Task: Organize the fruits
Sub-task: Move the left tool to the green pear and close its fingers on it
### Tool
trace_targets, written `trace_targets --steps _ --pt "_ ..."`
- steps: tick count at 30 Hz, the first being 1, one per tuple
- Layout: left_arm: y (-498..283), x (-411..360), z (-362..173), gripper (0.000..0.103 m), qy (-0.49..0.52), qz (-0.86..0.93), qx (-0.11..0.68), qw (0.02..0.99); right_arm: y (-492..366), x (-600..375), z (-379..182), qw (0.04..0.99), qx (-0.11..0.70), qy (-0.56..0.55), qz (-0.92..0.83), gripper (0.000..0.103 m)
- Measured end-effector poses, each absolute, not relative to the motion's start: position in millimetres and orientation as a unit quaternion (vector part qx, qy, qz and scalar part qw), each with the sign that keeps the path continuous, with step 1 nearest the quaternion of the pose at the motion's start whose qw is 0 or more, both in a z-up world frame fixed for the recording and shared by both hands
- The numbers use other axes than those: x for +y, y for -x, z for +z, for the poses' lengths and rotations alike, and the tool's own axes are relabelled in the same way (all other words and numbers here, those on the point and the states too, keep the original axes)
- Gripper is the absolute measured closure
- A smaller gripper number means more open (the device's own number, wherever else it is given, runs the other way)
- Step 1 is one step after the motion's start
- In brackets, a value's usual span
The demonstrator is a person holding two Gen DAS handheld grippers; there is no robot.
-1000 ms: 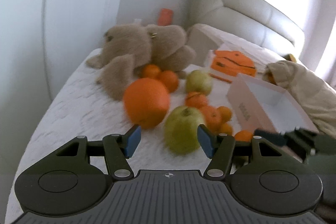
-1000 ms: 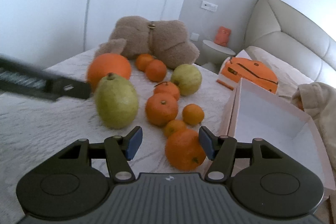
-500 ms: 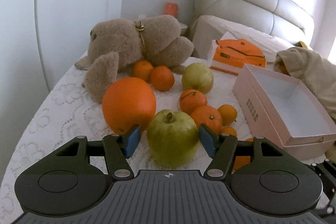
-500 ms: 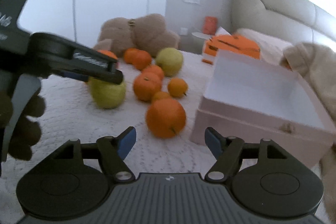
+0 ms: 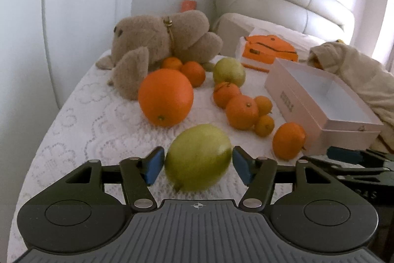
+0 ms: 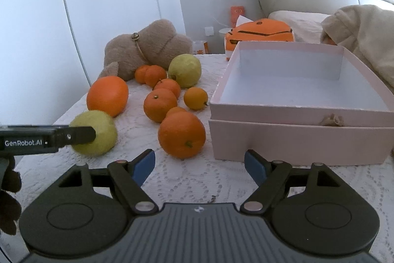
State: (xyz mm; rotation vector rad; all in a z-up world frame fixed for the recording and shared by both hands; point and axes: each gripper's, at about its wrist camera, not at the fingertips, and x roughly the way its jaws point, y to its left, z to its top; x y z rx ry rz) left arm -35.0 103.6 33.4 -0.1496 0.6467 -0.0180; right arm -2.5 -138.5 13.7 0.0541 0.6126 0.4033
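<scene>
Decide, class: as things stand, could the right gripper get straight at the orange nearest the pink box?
Probably yes. The right gripper is open, and the orange lies just ahead of its fingers on bare bedspread, nothing between. The pink box sits close on the right; the left gripper is off at the green fruit.

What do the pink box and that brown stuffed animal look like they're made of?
The pink box looks like stiff cardboard with a matte finish: flat walls, crisp folded corners, a pale plain inside and no sheen. The brown stuffed animal looks like plush fabric, probably synthetic: its surface is fuzzy and nubbly, its limbs sag softly, and a thin cord runs round its neck.
</scene>
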Motion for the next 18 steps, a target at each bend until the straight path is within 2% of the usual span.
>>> trace_targets --steps 18 --pt "-5.3 103.1 17.1 0.033 0.048 -0.031 0.351 0.935 -9.6 -150.9 6.9 0.919 0.333 -0.076 0.197 0.018"
